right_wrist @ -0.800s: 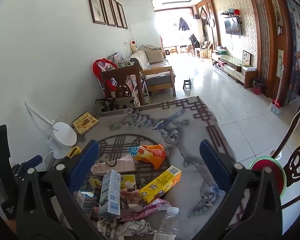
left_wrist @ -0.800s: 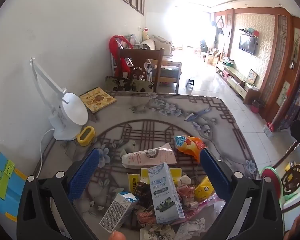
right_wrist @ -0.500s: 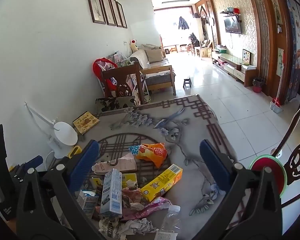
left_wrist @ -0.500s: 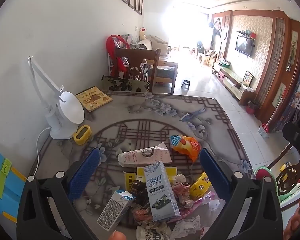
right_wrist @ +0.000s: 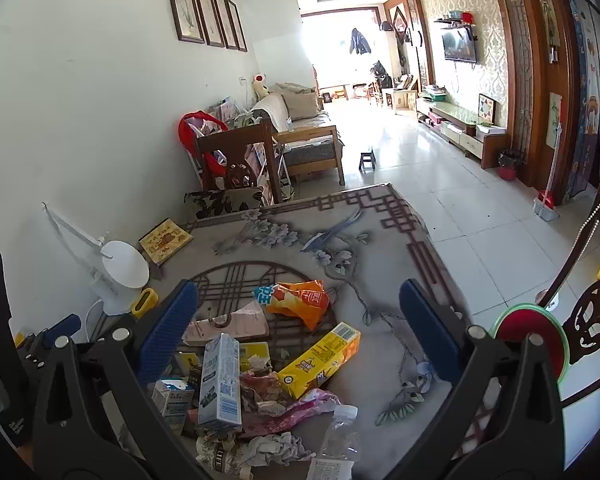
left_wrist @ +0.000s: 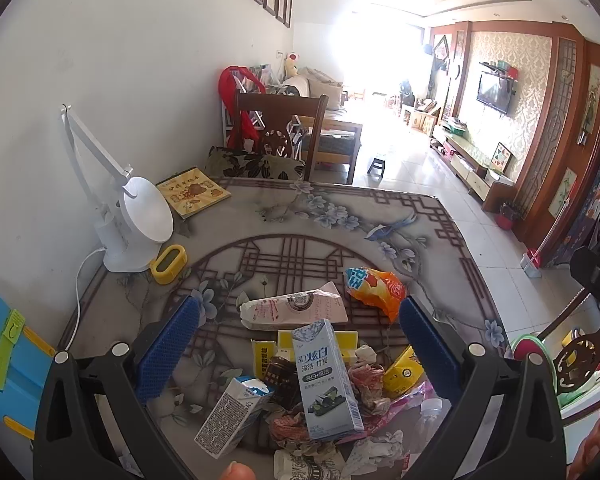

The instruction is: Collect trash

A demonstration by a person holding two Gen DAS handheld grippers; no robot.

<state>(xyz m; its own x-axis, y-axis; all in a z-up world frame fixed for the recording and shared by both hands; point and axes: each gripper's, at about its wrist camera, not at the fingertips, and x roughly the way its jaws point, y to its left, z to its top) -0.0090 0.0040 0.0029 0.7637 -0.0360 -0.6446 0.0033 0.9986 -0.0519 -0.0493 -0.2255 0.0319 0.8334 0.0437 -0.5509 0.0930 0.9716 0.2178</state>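
Both tools hover above a heap of rubbish on the patterned worktop [left_wrist: 440, 216], angled down at it, probably so the person can pick a first piece. The left hand-held gripper [left_wrist: 298, 334] is released, its blue pads spread wide with nothing pressed between them; the right hand-held gripper [right_wrist: 298, 320] is equally spread and empty.

Seen between the left gripper's fingers, a tall toothpaste box [left_wrist: 327, 380] lies on top of the heap, with a small milk carton [left_wrist: 232, 414] toward its left finger and a pink carton [left_wrist: 294, 311] just beyond the fingertips. An orange snack bag [left_wrist: 376, 286] lies farther out, toward the right finger. From the right gripper, a yellow box [right_wrist: 320, 360] leans on the heap near the middle of its span, and a clear plastic bottle [right_wrist: 336, 440] lies close under it, with crumpled paper [right_wrist: 272, 448] beside.

Nothing is collected yet. The boxes on top look easiest to start with, being loose and rigid. A white desk lamp [left_wrist: 136, 224] and a book [left_wrist: 194, 196] stand well beyond the left finger, clear of the trash.
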